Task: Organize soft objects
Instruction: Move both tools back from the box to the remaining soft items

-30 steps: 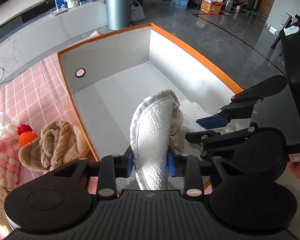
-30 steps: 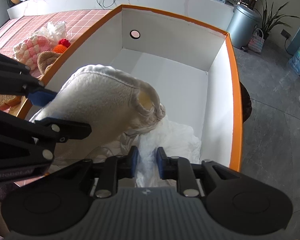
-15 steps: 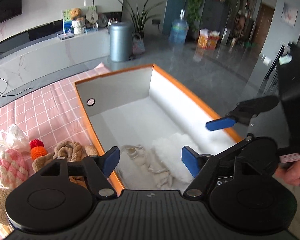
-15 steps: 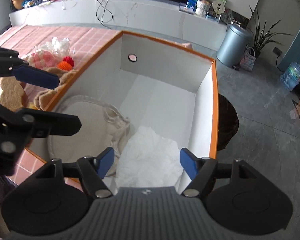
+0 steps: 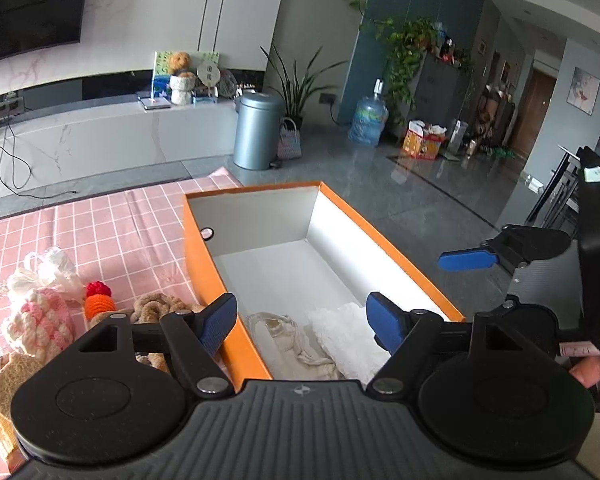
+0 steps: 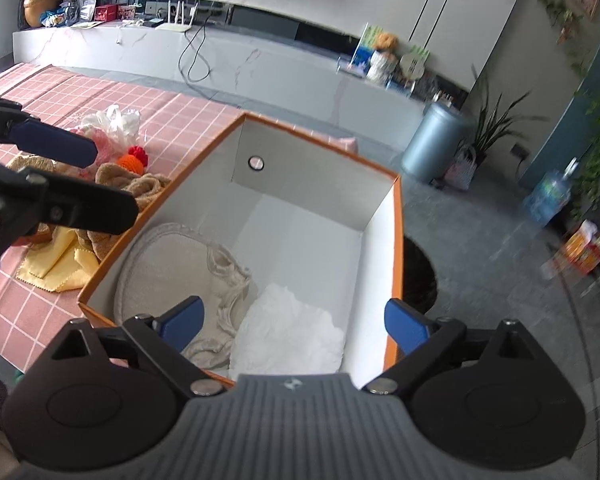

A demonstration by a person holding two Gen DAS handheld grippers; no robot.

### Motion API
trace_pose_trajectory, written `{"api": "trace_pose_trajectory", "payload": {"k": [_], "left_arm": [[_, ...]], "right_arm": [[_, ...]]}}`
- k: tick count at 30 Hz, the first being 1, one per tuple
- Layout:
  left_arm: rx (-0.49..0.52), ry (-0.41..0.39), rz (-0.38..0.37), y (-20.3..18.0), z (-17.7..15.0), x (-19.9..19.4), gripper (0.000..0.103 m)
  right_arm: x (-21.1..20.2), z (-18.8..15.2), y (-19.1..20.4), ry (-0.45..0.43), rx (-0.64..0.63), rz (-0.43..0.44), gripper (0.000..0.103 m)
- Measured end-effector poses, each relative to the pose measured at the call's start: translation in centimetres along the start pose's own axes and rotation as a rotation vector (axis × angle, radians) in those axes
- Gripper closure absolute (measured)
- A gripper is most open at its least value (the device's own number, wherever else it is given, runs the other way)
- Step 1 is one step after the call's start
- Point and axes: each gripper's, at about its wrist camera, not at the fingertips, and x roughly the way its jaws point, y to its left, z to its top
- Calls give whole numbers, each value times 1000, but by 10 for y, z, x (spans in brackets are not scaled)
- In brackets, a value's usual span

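An orange box (image 5: 364, 220) with white walls stands on the pink checked tablecloth (image 5: 100, 232). On its floor lie a beige cloth bag (image 6: 164, 268) and a white fluffy cloth (image 6: 288, 340), side by side at the near end. My left gripper (image 5: 302, 316) hovers above the box's near left corner, jaws opening, nothing between them. My right gripper (image 6: 296, 318) hangs over the near end, jaws also opening and empty. Left of the box wait a brown braided towel (image 5: 156, 308), an orange and red crochet piece (image 5: 98, 300) and a pink and white knitted item (image 5: 40, 324).
A yellow cloth (image 6: 56, 264) and a white plastic bag (image 6: 112, 120) also lie on the tablecloth. The box's right side sits at the table edge above the grey floor. A grey bin (image 5: 258, 132) stands beyond. A person's hand (image 5: 588, 372) holds the right gripper.
Both grippers let go: the beige bag dropped from the left one and the white cloth from the right one into the box. Both then rose and pulled back, jaws spread wide.
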Motion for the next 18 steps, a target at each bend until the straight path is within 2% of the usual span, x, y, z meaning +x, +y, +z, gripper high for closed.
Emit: {"api": "trace_pose_trajectory", "payload": {"k": [8, 13, 18], "left_arm": [[9, -51, 27, 9, -13, -18, 16], [8, -76, 41, 18, -25, -30, 16], [-27, -91, 56, 31, -38, -39, 16]], "right_arm": [[-24, -7, 32, -102, -48, -107, 4], [-29, -12, 48, -118, -33, -160, 3], [-29, -18, 55, -119, 63, -140, 3]]}}
